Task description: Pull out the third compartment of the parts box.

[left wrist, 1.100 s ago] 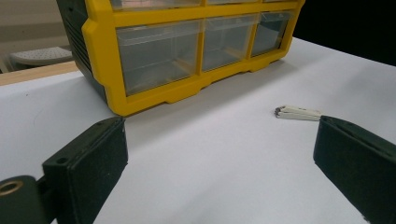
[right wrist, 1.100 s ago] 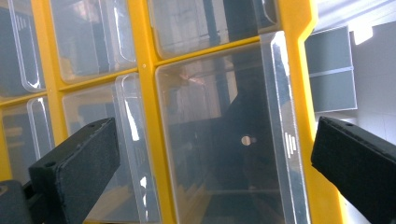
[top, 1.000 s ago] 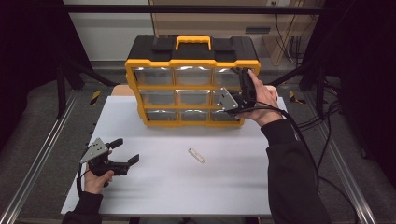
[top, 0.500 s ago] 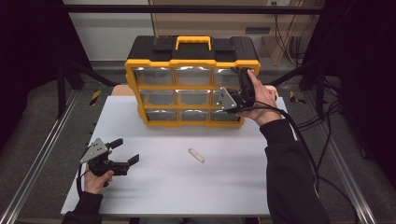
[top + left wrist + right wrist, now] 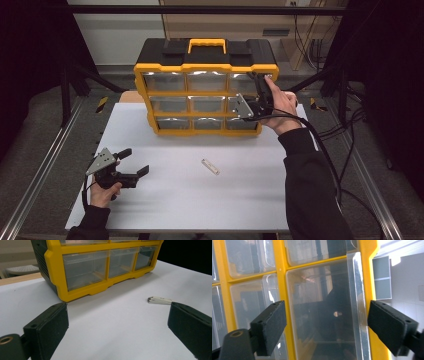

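Observation:
A yellow and black drawer organizer with clear drawers stands at the back of the white table. My right gripper is turned on its side against the organizer's right column. Its jaws have just been closing and stand open around a clear drawer front, pads apart from it. My left gripper rests open at the front left, nothing between its jaws. A small white strip lies mid-table, also seen as the white strip past the left gripper.
Metal rails run along both sides of the table. Cables trail off to the right. The organizer's bottom row faces the left gripper across bare table.

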